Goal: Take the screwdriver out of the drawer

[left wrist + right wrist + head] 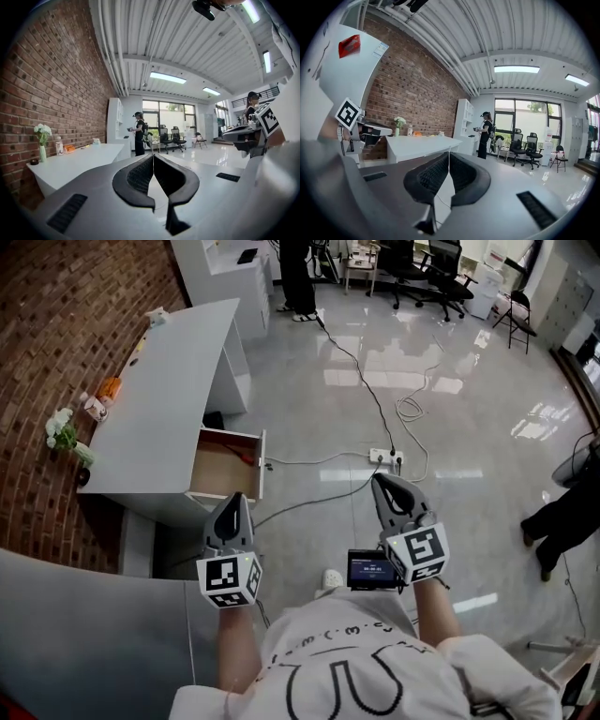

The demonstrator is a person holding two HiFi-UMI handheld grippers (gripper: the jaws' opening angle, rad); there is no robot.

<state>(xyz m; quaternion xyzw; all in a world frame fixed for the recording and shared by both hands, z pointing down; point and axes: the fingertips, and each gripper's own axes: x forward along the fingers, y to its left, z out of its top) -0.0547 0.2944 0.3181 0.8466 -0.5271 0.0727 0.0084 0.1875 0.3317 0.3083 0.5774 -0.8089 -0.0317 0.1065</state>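
Now L tool (pixel 236 501) & R tool (pixel 380 481) closed, empty; drawer (pixel 262 463) open.

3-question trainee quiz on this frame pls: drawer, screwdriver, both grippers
1. True or false: the drawer of the white desk stands open.
2. Pick one. The red-handled screwdriver lies: A) on the desk top, B) inside the drawer, C) on the floor.
3. Fill in the blank: the jaws of the left gripper and the right gripper are both ____, with nothing between them.

Key: 1 true; 2 B; 3 shut.
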